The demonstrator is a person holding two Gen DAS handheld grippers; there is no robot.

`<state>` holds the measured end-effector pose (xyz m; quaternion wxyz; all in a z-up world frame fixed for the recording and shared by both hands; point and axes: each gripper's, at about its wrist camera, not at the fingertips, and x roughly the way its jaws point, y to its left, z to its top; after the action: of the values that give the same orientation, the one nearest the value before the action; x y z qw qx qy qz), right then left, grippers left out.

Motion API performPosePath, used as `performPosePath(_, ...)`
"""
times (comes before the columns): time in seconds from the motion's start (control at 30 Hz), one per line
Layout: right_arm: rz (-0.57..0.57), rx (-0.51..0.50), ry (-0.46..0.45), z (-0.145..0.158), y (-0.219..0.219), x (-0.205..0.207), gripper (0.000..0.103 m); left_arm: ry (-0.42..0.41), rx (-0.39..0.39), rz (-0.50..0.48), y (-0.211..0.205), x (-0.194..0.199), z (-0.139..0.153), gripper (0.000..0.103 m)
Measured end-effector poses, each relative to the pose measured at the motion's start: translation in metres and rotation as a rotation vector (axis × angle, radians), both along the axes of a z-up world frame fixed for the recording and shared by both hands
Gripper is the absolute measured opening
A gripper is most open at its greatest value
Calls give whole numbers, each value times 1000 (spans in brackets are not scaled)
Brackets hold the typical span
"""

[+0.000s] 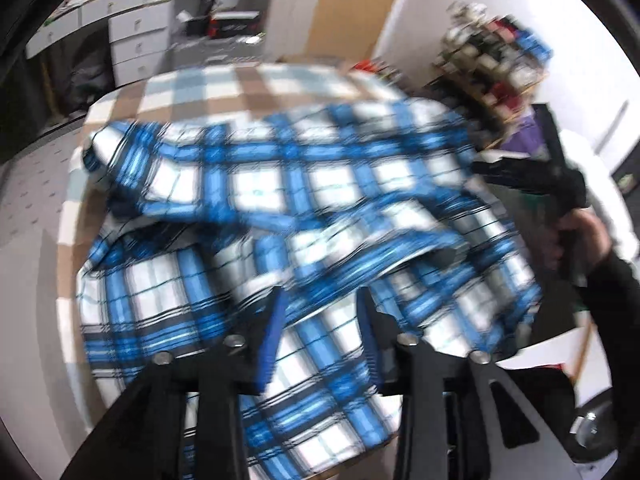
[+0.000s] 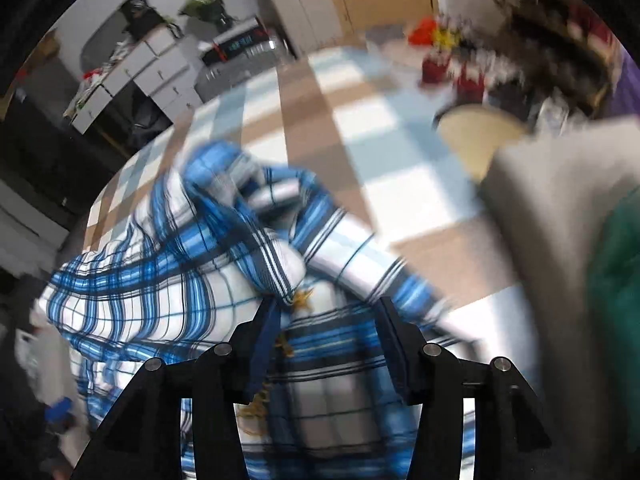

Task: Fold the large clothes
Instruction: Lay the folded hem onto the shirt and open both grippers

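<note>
Hovering both half-open, empty grippers, left gripper and right gripper, over the crumpled plaid shirt (mid-fold), I am probably regrasping an edge next.

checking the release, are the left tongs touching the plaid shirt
Cannot tell. In the left wrist view the left tongs stand open over the plaid shirt, but blur hides any gap.

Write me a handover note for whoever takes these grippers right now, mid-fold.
Left gripper: open, over the blue plaid shirt, gripping nothing.
Right gripper: open above the shirt's bunched part, no cloth pinched.
The shirt lies rumpled on the checked tablecloth, one layer thrown over another. A grey and green garment sits at the right.
Done: a rough first fold, as far as the blur shows.
Left: flatten, square up and finish folding.
</note>
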<state>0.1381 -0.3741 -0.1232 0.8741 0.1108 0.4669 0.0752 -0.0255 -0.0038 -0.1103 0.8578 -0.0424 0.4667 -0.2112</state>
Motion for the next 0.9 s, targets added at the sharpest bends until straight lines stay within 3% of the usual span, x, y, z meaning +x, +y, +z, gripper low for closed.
performPosePath(0.07, 15, -46, -100, 28, 3, -8, 49, -50, -72, -2, 1, 0, 8, 45)
performPosePath(0.17, 86, -107, -236, 63, 31, -6, 49, -94, -99, 43, -2, 9, 6, 47)
performPosePath(0.23, 167, -159, -270, 73, 61, 5, 49, -84, -89, 65, -7, 23, -1, 47)
performPosePath(0.37, 238, -347, -194, 52, 117, 48, 45, -31, -9, 139, -8, 48, -26, 47)
performPosePath(0.47, 240, -430, -96, 17, 133, 82, 43, 86, -11, 163, -3, 66, -51, 47)
performPosePath(0.53, 221, -460, -20, -11, 131, 97, 41, 162, -54, 181, 2, 70, -65, 47)
performPosePath(0.63, 204, -432, 32, -34, 126, 109, 41, 247, -74, 191, 7, 71, -80, 46)
performPosePath(0.73, 196, -391, 43, -40, 118, 113, 43, 241, -61, 186, 4, 63, -75, 46)
performPosePath(0.9, 192, -347, 54, -29, 109, 103, 47, 202, 46, 168, -16, 59, -75, 46)
